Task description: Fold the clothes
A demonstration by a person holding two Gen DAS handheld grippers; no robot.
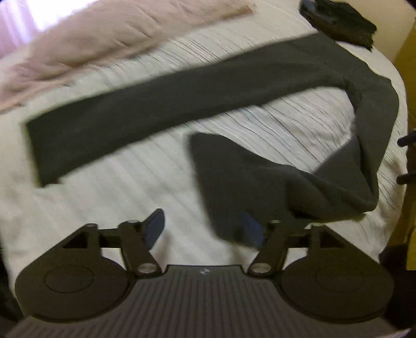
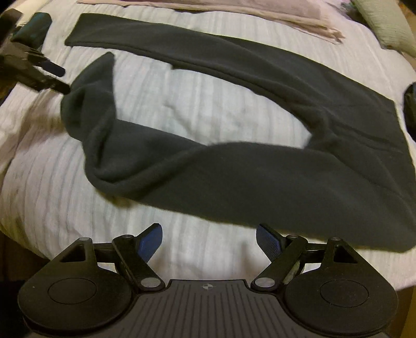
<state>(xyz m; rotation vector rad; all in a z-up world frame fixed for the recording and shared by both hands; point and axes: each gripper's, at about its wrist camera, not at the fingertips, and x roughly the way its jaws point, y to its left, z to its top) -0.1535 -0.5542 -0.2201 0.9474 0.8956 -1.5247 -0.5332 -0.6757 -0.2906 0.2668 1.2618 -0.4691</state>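
Dark grey trousers (image 2: 260,179) lie on a white striped bedcover (image 2: 182,104), the far leg (image 1: 156,109) stretched flat and the near leg (image 2: 98,124) bent back and bunched at its cuff. My left gripper (image 1: 202,228) is open, with the near leg's cuff (image 1: 234,187) draped against its right finger. From the right wrist it shows at the upper left as left gripper (image 2: 61,79), its lower finger touching the cuff. My right gripper (image 2: 209,239) is open with nothing between its fingers, just short of the trousers' near edge.
A pink cloth (image 1: 104,33) lies along the far side of the bed. A dark folded pile (image 1: 338,20) sits at one corner, and a pale green pillow (image 2: 384,23) at another. The bed edge drops off beside a yellow surface (image 1: 408,57).
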